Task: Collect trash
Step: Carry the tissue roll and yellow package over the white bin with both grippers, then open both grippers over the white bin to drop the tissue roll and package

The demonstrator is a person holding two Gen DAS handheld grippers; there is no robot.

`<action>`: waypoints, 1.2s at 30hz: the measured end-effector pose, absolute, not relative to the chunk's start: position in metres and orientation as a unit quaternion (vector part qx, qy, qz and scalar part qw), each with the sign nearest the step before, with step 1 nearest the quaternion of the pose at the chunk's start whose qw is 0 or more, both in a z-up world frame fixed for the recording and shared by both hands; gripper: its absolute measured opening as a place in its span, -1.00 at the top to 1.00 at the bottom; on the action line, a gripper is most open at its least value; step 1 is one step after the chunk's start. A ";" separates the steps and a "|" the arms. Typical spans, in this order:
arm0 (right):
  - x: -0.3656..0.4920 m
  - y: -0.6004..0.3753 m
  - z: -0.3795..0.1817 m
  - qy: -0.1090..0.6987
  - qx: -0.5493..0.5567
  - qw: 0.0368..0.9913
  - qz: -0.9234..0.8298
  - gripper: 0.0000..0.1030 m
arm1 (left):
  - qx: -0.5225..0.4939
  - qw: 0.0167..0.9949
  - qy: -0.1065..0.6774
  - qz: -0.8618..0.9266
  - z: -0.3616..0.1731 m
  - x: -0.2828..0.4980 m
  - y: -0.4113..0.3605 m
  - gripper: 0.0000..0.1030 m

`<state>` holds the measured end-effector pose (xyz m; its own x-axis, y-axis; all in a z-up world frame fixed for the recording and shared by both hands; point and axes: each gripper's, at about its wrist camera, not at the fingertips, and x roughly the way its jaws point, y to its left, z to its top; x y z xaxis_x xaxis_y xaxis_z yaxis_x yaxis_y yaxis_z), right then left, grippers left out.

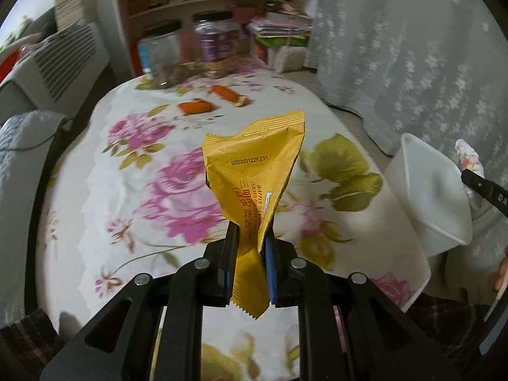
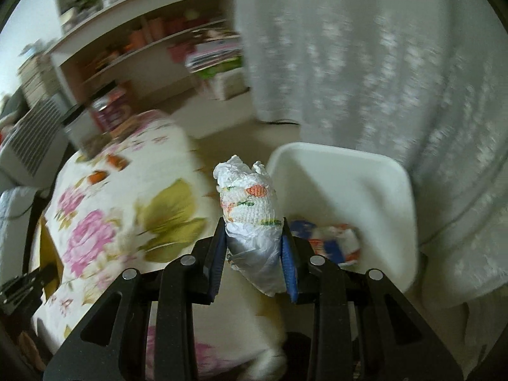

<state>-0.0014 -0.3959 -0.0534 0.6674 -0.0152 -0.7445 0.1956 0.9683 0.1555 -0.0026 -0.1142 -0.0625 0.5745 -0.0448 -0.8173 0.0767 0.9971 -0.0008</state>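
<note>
Left gripper (image 1: 249, 238) jaws pinching yellow wrapper (image 1: 254, 171); right gripper (image 2: 254, 238) jaws clamping rolled diaper (image 2: 250, 209).

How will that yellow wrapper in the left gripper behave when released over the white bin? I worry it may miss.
The yellow wrapper looks thin and creased, so it is probably very light and may flutter. It stands crumpled above the left gripper, so it seems to hold some shape. Releasing it low over the white bin seems safer.

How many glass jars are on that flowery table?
2: both stand at the table's far end before the shelves, one glass jar with a blue label on the left, one with a purple label to its right. Others may be hidden.
</note>
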 end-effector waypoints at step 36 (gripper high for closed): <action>-0.038 -0.515 -0.031 0.324 0.198 0.887 -0.263 -0.86 | 0.073 0.889 0.412 -0.187 -0.013 0.044 -0.325 -0.22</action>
